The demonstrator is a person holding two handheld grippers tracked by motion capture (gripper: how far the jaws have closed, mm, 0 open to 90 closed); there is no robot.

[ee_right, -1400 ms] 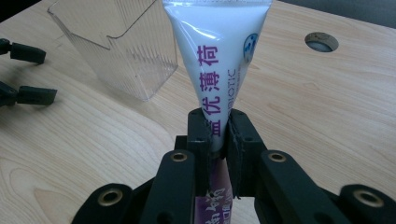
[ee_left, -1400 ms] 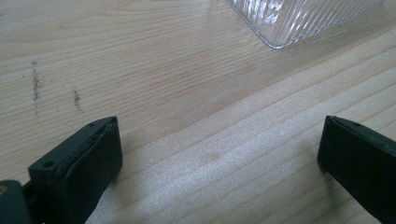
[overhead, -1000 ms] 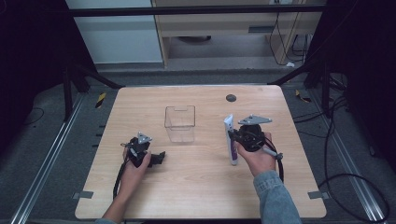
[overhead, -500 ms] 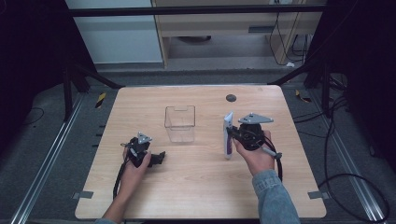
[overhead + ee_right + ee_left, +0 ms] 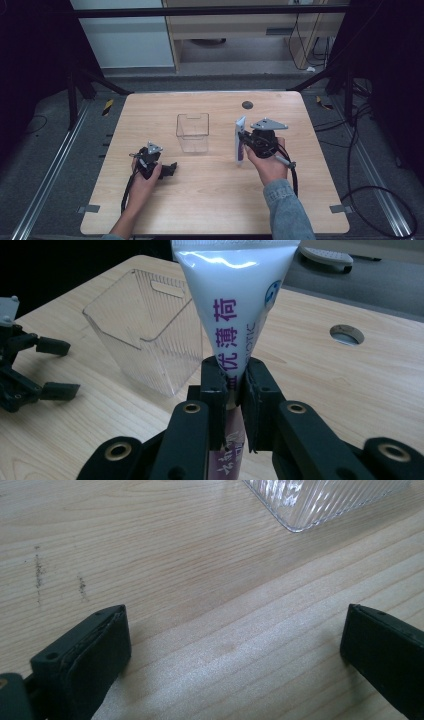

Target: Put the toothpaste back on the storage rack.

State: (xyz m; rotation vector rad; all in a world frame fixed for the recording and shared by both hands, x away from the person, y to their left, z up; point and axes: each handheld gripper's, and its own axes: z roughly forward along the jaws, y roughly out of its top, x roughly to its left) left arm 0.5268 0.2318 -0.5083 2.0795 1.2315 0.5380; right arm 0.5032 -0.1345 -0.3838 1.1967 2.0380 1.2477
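Observation:
A white tube with purple print [image 5: 240, 140] [image 5: 235, 305] is held up off the table, its flat crimped end pointing away from me. My right gripper [image 5: 245, 141] [image 5: 234, 390] is shut on its lower part. A clear plastic bin [image 5: 192, 132] [image 5: 145, 340] stands at the table's middle, to the left of the tube. My left gripper [image 5: 172, 169] [image 5: 235, 650] rests low on the wood at the left, open, with bare table between its jaws. A corner of the bin [image 5: 320, 500] shows ahead of it.
The wooden table [image 5: 215, 200] has a round cable hole [image 5: 247, 105] [image 5: 346, 334] near its far edge. Black frame posts and cables surround the table on the floor.
My right gripper has shifted left toward the bin with the tube, which now stands more upright. The left gripper has stayed put.

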